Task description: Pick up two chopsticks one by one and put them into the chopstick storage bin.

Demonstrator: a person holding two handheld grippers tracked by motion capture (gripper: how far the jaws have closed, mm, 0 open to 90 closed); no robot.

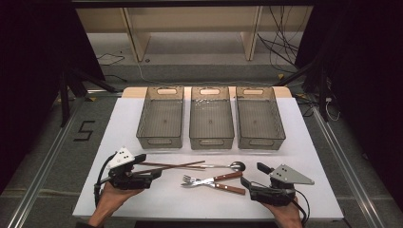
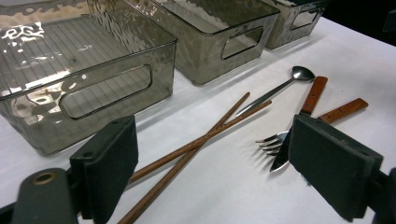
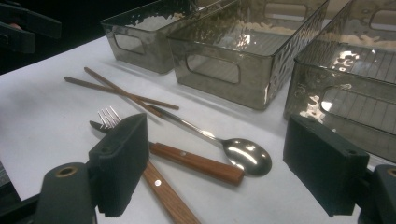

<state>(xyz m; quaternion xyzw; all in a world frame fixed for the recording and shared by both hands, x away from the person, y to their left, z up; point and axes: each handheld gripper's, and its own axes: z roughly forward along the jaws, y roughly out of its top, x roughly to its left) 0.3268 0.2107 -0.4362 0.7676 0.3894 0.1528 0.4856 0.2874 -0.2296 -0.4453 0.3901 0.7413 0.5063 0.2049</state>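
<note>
Both tongs stand wide, holding nothing: the left tongs [image 1: 151,167] by the crossed chopsticks [image 1: 173,166], the right tongs [image 1: 253,175] near the fork [image 1: 209,181], knife [image 1: 219,187] and spoon [image 1: 228,166] on the counter [image 1: 119,128].

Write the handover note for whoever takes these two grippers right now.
Left gripper: open, holds nothing, at the near left of the table, by the chopsticks' ends.
Right gripper: open, holds nothing, at the near right, by the wooden handles.
Things: two crossed chopsticks, a spoon, a fork and a knife crossed, all lying between the grippers.
The three bins behind stand side by side, nothing in them.
Done: nothing sorted yet.
Left: probably every piece into a bin.
</note>
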